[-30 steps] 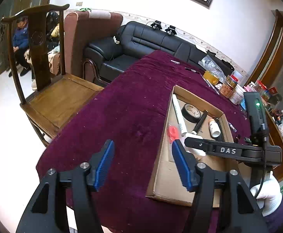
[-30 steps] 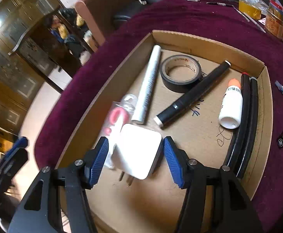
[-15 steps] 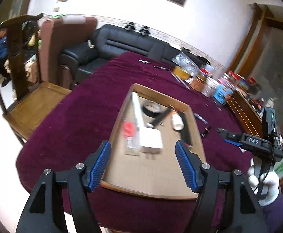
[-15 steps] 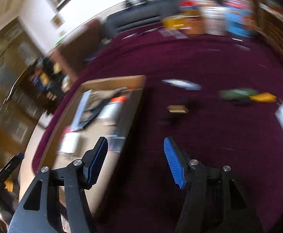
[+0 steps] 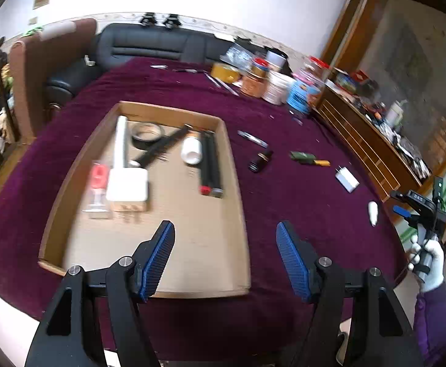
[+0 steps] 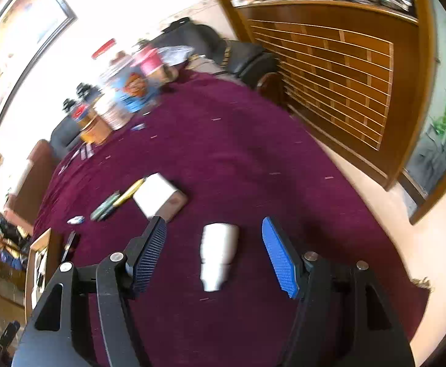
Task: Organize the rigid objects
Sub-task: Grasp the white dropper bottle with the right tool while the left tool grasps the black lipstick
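One second back the right tongs [image 6: 213, 253] were over the white adapter [image 5: 127, 185] in the cardboard tray [image 5: 235, 165]; now they've swung out, spread wide and empty, with a small white bottle [image 6: 217, 257] lying on the counter [image 6: 223, 159] right between their tips. So the adapter's filed, bottle probably next. Left tongs [image 5: 224, 261] also wide, holding nothing, now above the tray's near end.
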`<state>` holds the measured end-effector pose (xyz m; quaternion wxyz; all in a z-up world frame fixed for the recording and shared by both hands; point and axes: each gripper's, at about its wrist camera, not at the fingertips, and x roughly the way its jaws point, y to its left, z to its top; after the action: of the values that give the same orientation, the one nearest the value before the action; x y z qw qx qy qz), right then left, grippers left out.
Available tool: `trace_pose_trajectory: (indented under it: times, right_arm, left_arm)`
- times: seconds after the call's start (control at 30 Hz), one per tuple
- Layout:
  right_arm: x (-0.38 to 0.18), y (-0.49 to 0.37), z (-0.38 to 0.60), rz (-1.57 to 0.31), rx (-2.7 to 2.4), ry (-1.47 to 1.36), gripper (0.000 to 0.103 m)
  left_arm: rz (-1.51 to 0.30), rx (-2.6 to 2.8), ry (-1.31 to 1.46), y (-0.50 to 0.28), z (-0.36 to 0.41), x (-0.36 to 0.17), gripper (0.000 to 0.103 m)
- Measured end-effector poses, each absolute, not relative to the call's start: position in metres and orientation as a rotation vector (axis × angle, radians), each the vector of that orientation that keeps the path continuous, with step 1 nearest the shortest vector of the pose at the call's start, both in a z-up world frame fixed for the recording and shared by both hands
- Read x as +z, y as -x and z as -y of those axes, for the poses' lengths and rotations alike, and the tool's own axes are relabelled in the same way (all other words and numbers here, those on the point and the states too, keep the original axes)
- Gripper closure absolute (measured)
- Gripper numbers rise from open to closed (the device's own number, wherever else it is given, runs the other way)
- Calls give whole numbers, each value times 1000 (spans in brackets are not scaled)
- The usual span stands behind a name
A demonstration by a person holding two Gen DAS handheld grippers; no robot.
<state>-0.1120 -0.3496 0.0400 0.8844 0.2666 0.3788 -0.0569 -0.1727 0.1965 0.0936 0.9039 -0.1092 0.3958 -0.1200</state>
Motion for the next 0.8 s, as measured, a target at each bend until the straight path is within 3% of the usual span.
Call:
trace_pose_trajectory:
  times: [0.27, 0.4, 0.57, 0.8]
  right_arm:
    - [11, 76, 319, -895, -47, -475, 38]
    - [1, 70, 272, -958, 90, -426, 52]
    - [10, 72, 225, -971, 362, -451, 52]
    - [28, 75, 284, -869, 143, -506, 46]
  left_arm:
    - [-840, -278, 177, 176, -162, 98, 40]
    - [-848, -274, 173, 177, -159, 98, 40]
    - [-863, -272, 188, 175, -161, 95, 40]
    - [-877, -283, 195, 173, -163, 88, 40]
